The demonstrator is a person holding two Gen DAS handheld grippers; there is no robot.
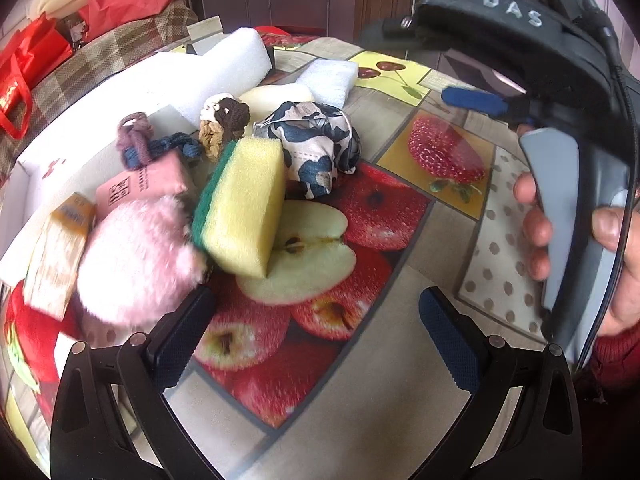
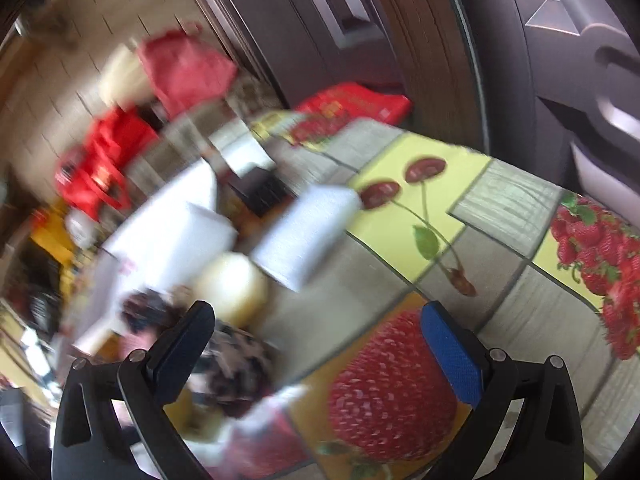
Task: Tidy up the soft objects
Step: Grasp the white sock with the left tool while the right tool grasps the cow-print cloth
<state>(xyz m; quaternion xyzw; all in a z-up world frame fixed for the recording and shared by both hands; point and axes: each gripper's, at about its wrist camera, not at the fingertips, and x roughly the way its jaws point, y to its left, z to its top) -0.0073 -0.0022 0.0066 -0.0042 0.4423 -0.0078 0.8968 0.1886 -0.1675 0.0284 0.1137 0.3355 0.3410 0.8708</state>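
The yellow-green sponge (image 1: 240, 208) is seen at eleven o'clock of the nearer, empty, released left gripper (image 1: 316, 336); the right gripper (image 2: 318, 344) is likewise spread empty.

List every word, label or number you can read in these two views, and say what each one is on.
"DAS": raised white letters on the black body of the right gripper, seen in the left wrist view.
Pink packet: dark print and a square mark, too small to read.
Orange-labelled packet: label blurred.
White box: small red marks, unreadable.
Red bag: gold print, unreadable.
Right wrist view: motion-blurred, nothing legible.
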